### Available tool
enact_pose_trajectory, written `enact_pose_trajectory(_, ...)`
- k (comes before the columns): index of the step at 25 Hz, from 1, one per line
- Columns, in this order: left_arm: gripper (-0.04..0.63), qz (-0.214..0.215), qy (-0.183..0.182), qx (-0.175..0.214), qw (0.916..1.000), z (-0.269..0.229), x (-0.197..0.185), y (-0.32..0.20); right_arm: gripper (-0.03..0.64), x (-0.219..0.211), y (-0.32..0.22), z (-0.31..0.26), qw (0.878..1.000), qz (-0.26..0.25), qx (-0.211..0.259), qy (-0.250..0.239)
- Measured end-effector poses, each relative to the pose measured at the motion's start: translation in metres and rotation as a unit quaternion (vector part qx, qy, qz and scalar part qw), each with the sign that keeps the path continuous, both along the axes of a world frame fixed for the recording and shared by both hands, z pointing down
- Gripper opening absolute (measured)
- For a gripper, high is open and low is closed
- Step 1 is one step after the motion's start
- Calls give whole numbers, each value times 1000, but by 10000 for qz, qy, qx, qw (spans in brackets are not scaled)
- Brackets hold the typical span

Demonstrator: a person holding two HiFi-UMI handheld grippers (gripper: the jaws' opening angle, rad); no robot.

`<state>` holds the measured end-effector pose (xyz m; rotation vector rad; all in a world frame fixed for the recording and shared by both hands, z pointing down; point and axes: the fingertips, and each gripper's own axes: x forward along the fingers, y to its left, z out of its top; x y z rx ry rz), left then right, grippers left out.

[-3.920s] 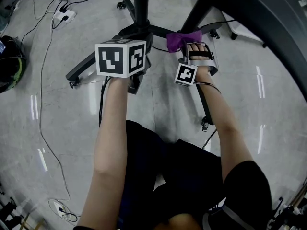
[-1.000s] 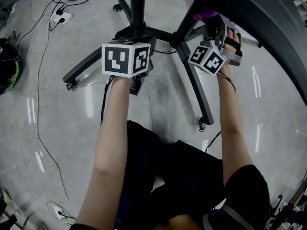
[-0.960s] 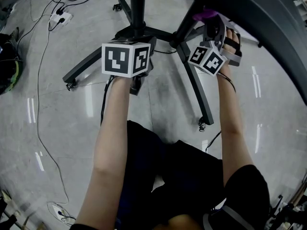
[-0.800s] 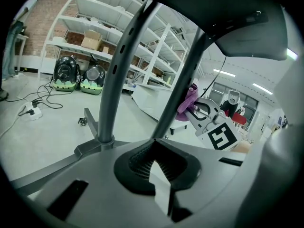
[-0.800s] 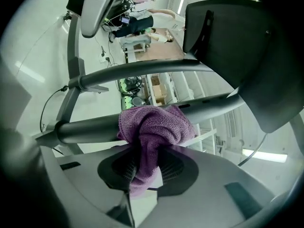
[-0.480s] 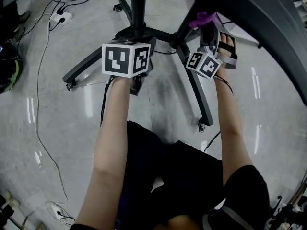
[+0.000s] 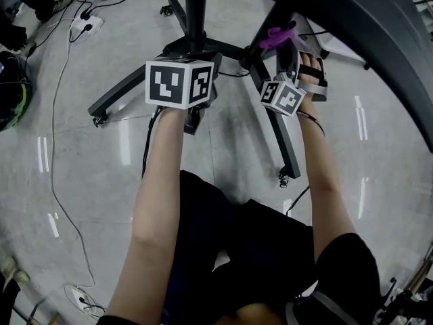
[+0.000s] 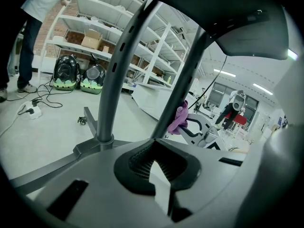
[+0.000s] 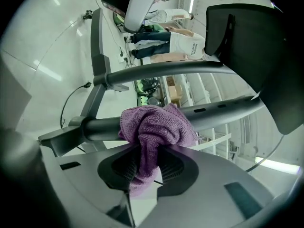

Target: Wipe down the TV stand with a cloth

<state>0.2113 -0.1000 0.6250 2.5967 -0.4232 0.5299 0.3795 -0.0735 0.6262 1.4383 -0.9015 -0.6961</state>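
The black TV stand has a hub (image 7: 196, 46), an upright pole (image 7: 196, 5), a slanted pole (image 7: 269, 26) and splayed legs (image 7: 281, 137). My right gripper (image 9: 147, 160) is shut on a purple cloth (image 9: 156, 125), whose bunched end presses against the slanted pole (image 9: 223, 110). In the head view the cloth (image 7: 276, 36) sits on that pole just beyond the right gripper's marker cube (image 7: 281, 97). My left gripper (image 8: 156, 167) is shut with nothing in it and hovers by the hub, under its marker cube (image 7: 179, 82). From the left gripper view the cloth (image 8: 180, 118) shows on the slanted pole (image 8: 185, 75).
The dark screen edge (image 7: 379, 26) overhangs at the upper right. Cables and a power strip (image 7: 88, 22) lie on the grey floor at the upper left, near a dark helmet (image 7: 10, 90). Shelving (image 8: 95, 32) and a standing person (image 8: 23, 42) are further off. A leg's caster (image 7: 287, 177) is near my knees.
The right gripper carried the cloth from the hub up the slanted pole, then slid it slightly back down and left over the last second. The left gripper stayed put.
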Motion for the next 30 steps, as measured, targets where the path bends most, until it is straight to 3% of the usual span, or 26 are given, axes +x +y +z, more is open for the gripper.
enact_pose_trajectory(30,8,-57,-51,-93,9999,11,-1,-6,106,-21,-2,106,9910,-307,-1302,-48)
